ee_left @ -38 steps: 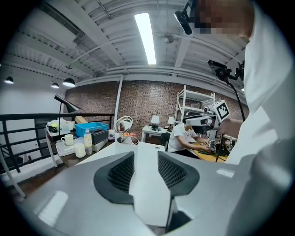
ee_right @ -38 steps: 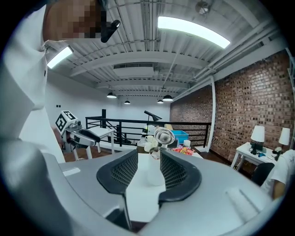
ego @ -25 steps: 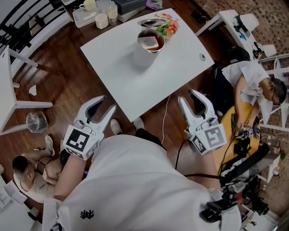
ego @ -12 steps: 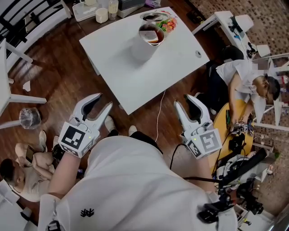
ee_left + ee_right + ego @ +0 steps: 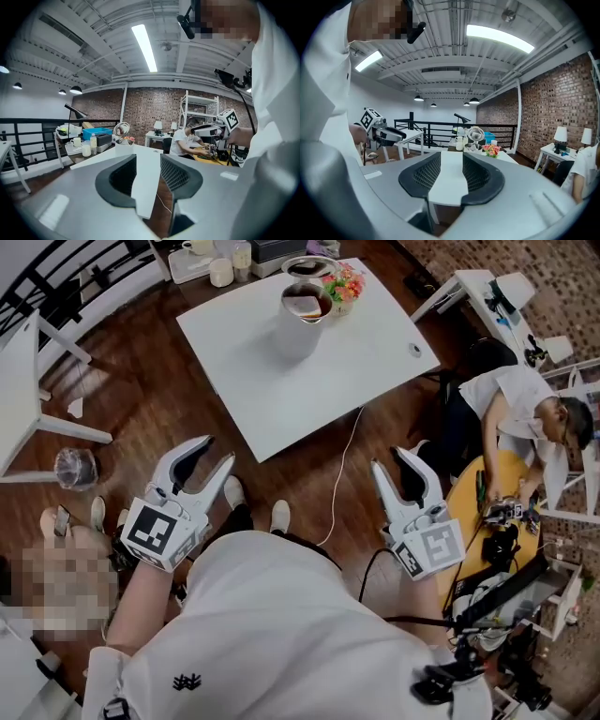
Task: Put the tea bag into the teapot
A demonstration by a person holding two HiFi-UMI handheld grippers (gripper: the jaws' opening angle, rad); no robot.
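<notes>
Teapot (image 5: 298, 326) sits on the white table (image 5: 323, 381), contents unclear; left gripper (image 5: 216, 448) and right gripper (image 5: 390, 457) hang spread, empty, above wood floor (image 5: 164, 395).

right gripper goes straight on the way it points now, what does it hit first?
Probably the white table: its near corner shows between the right gripper's open, empty fingers. Depth is unclear, so it might pass just under the edge instead.

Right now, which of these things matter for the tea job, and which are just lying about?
For the job: teapot, lid open; pale square inside, perhaps the tea bag; left gripper and right gripper, both open, empty.
Lying about: flowers, tray of cups, floor cable, bin.
</notes>
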